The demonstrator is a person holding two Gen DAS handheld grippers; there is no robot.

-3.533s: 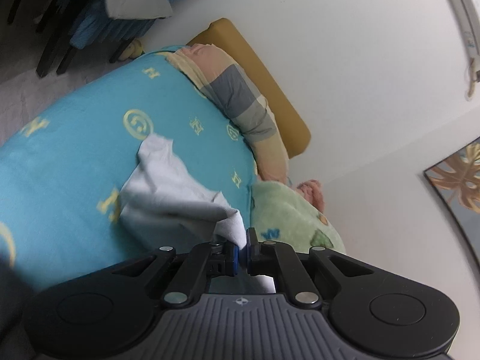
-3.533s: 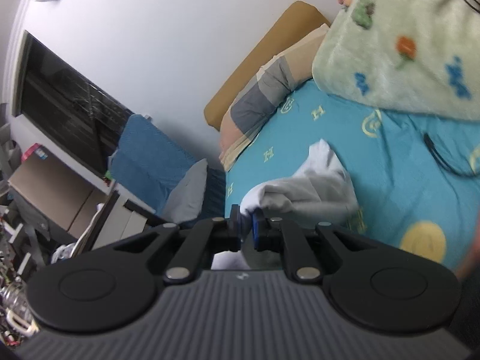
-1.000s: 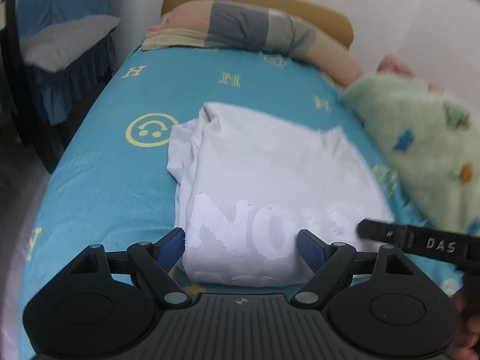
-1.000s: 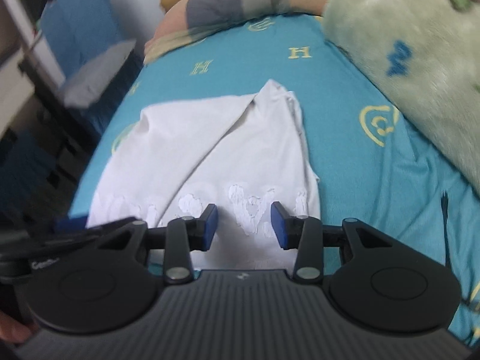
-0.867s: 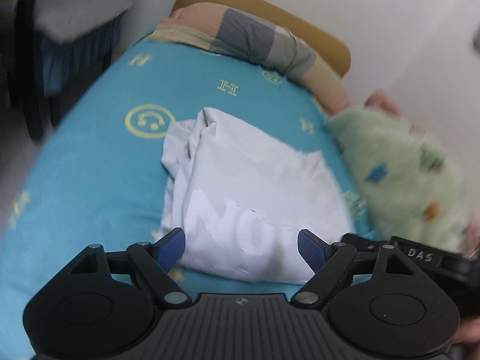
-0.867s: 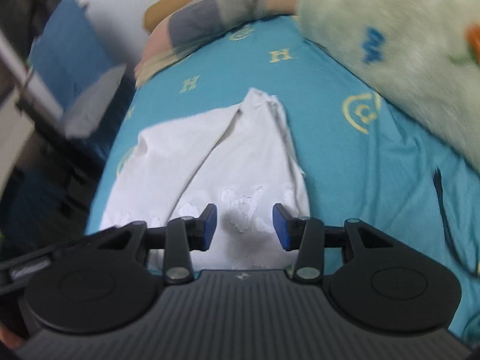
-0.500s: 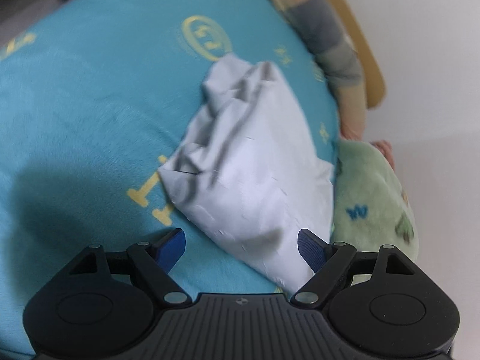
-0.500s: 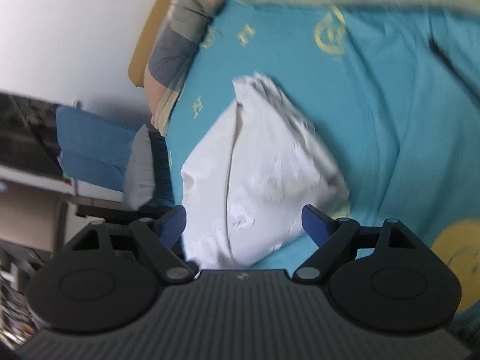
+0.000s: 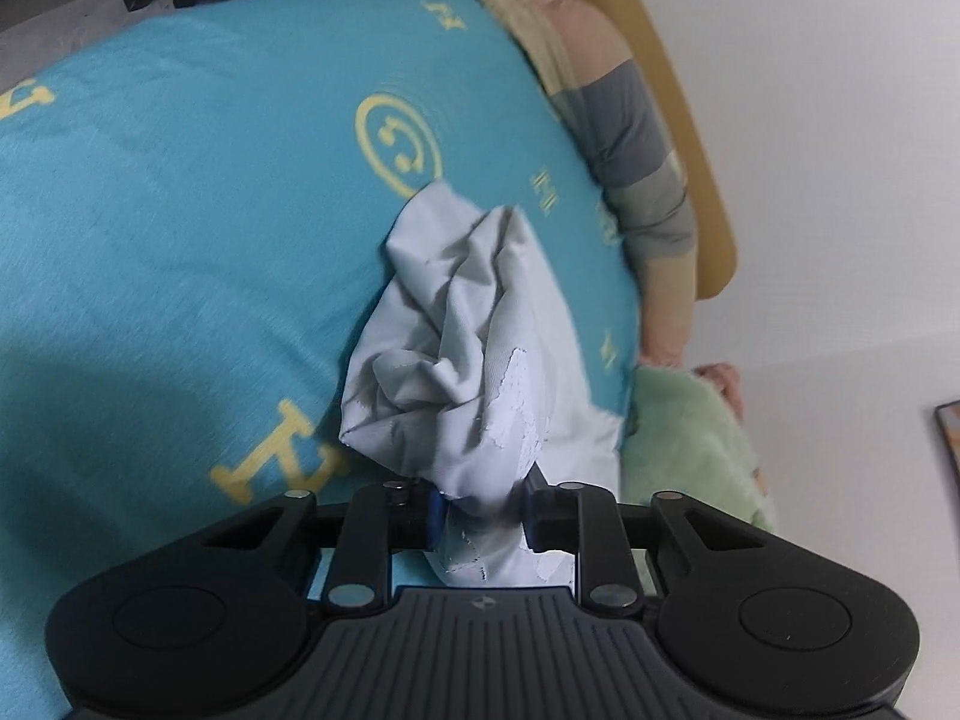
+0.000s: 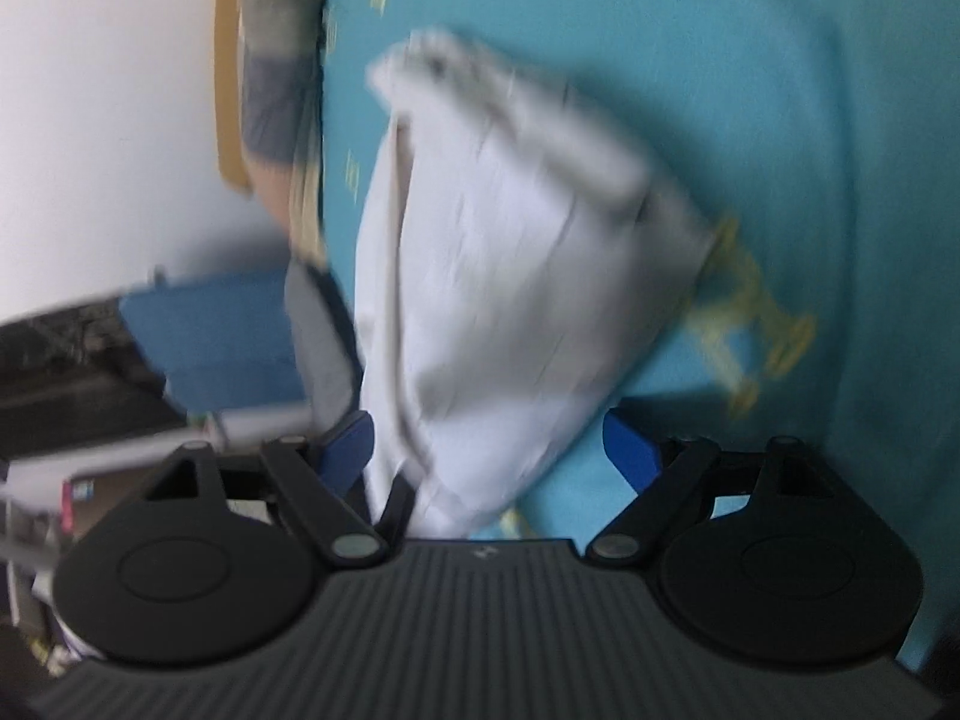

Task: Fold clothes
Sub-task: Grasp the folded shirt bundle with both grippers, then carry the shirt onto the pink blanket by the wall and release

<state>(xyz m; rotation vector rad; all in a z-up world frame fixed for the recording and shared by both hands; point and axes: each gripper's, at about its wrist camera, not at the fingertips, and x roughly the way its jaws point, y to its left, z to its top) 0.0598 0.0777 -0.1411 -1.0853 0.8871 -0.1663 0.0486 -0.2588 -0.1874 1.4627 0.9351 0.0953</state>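
Your left gripper [image 9: 480,510] pinches the white shirt [image 9: 474,324] bunched on the teal bedsheet [image 9: 180,210]; your right gripper [image 10: 489,450] gapes wide. Striped pillow [image 9: 630,138] meets white wall [image 9: 810,150].

left tool [image 9: 480,516]: black, ribbed grey base, blue pads, silver pivot screws | right tool [image 10: 489,456]: alike

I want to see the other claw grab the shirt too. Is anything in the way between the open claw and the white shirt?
Nothing visible is. The right gripper is open, and the white shirt sits right between its fingers above the blue bedsheet. The left gripper is shut on the shirt's edge.
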